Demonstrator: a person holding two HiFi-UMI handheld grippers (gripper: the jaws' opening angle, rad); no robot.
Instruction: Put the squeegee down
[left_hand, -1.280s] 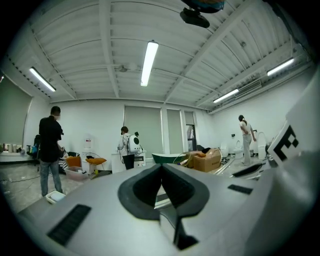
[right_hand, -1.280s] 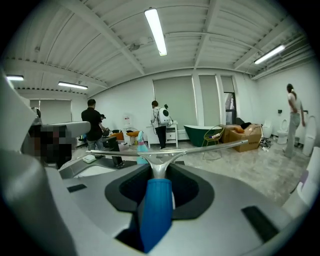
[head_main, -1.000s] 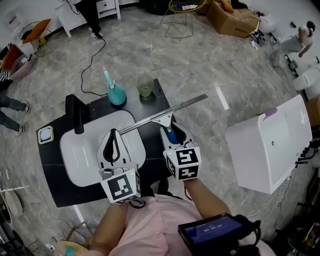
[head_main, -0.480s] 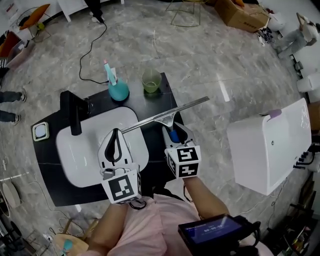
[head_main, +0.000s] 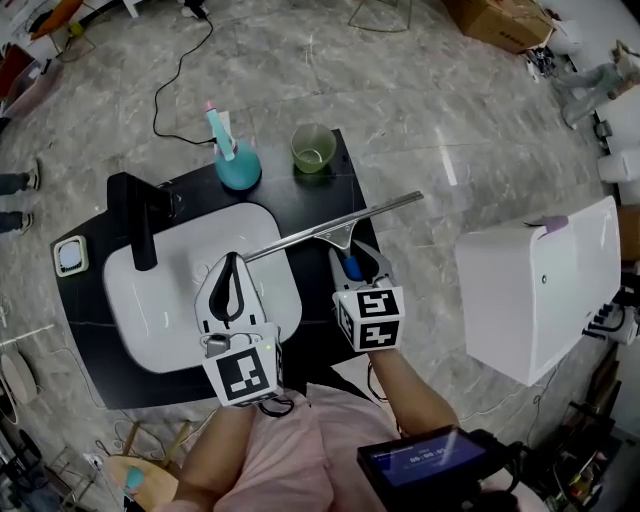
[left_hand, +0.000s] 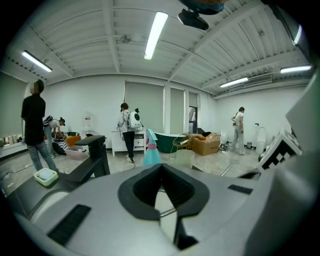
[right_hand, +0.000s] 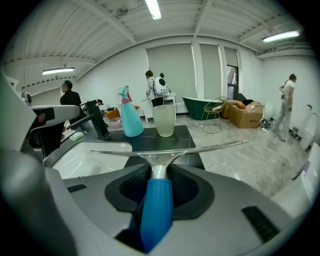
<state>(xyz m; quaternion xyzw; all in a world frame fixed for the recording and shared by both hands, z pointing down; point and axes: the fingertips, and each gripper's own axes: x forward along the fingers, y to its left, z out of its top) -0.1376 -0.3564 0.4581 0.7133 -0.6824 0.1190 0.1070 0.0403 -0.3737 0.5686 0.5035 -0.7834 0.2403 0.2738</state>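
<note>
While the right gripper (head_main: 352, 258) pinches the blue plastic handle of one squeegee (head_main: 335, 231) just right of the white sink (head_main: 150, 320), the long metal blade crosses the glossy black counter (head_main: 310, 203), its left end over the sink's rim. Beyond the blade stand one teal spray bottle (head_main: 233, 165) and one translucent green cup (head_main: 313, 148); one boxy black tap (head_main: 135, 215) rises at the sink's far-left edge. The left gripper (head_main: 231, 262), jaws pressed together and empty, hovers over the sink.

Basin (head_main: 170, 300) in counter (head_main: 310, 205), faucet (head_main: 135, 220) at its left, spray bottle (head_main: 236, 165) and cup (head_main: 313, 148) behind, squeegee (head_main: 335, 225) to its right
</note>
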